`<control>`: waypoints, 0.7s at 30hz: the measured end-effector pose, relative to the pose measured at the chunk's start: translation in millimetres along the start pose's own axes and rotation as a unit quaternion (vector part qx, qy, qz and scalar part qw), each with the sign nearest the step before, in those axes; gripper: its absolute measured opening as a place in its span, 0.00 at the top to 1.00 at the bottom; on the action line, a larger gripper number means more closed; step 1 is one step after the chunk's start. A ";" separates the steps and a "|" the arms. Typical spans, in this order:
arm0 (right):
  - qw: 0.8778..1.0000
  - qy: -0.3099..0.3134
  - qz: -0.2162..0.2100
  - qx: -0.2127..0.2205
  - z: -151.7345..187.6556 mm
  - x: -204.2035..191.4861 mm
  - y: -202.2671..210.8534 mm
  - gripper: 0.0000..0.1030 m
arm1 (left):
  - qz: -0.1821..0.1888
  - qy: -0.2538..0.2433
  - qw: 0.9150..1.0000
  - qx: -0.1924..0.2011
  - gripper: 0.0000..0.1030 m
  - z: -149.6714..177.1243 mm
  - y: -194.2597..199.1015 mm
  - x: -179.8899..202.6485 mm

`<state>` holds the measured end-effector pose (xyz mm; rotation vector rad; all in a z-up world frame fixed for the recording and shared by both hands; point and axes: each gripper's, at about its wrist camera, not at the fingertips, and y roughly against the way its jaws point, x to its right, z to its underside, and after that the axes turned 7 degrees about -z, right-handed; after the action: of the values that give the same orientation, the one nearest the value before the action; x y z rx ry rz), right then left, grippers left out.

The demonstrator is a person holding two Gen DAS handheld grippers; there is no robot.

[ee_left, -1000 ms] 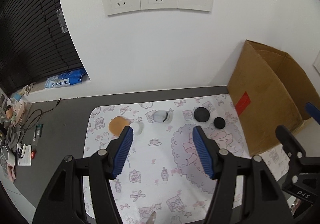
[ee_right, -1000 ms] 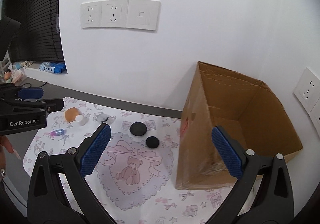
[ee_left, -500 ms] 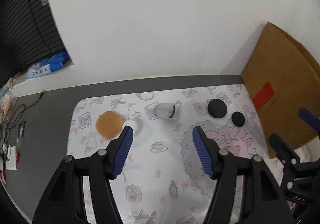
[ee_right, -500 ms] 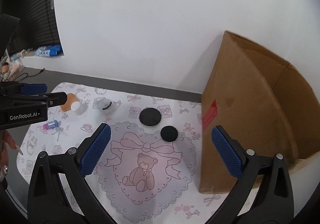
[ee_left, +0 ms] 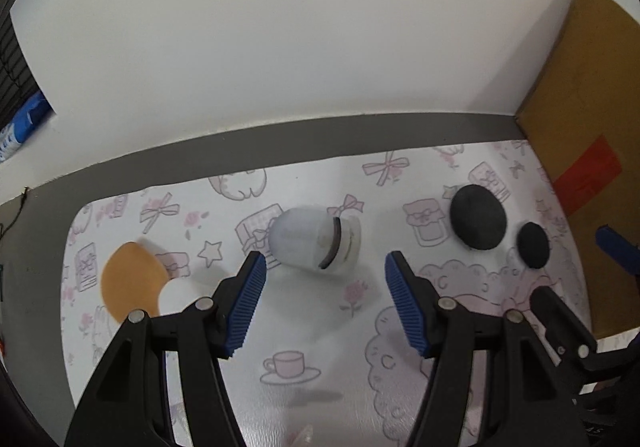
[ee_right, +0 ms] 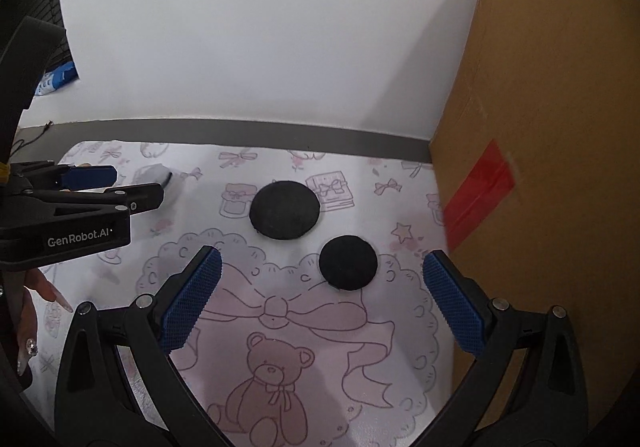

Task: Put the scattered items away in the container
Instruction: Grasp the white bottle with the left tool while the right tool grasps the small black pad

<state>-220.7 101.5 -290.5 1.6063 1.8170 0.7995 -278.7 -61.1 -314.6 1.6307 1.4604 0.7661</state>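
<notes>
Both grippers lowered toward patterned mat (ee_left: 320, 327), jaws spread empty, frosted jar (ee_left: 314, 243) lying sideways, round black pads (ee_right: 348, 262), cardboard box (ee_right: 560, 127).

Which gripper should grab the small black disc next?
Right, probably. The small black disc sits just ahead of the open right gripper, beside the cardboard box. The left gripper faces the frosted jar.

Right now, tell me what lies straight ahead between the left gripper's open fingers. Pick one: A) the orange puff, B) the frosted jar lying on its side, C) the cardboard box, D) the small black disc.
B: in the left wrist view the frosted jar lies tipped on the mat just beyond the left gripper, untouched by its open fingers.
</notes>
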 end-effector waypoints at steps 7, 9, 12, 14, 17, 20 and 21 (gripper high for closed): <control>1.000 -0.011 -0.005 -0.009 7.1 4.0 -22.7 0.01 | -0.005 0.003 1.000 -0.004 0.41 -1.2 -23.4 -4.7; 1.000 -0.014 -0.008 -0.013 9.1 4.9 -27.5 0.01 | -0.010 -0.002 1.000 0.002 0.40 0.4 -25.2 -4.2; 1.000 -0.018 -0.011 -0.022 13.3 5.8 -35.9 0.01 | -0.015 -0.007 1.000 0.010 0.34 2.1 -26.1 -3.0; 0.999 -0.024 -0.017 -0.029 15.8 7.0 -40.8 0.01 | -0.011 -0.002 1.000 0.010 0.29 2.5 -27.4 -4.2; 0.998 -0.039 -0.024 -0.032 19.4 9.2 -44.0 0.01 | -0.012 -0.004 1.000 0.011 0.25 3.7 -28.0 -3.3; 0.999 -0.037 -0.019 -0.031 19.8 8.0 -44.1 0.01 | -0.012 -0.006 1.000 0.012 0.19 4.6 -29.2 -2.1; 0.999 -0.035 -0.017 -0.032 19.6 7.4 -44.4 0.01 | -0.011 -0.004 1.000 0.011 0.17 4.8 -30.0 -2.4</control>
<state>-235.4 105.8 -337.2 1.5396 1.7488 0.7683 -290.0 -63.8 -342.8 1.6298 1.4841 0.7312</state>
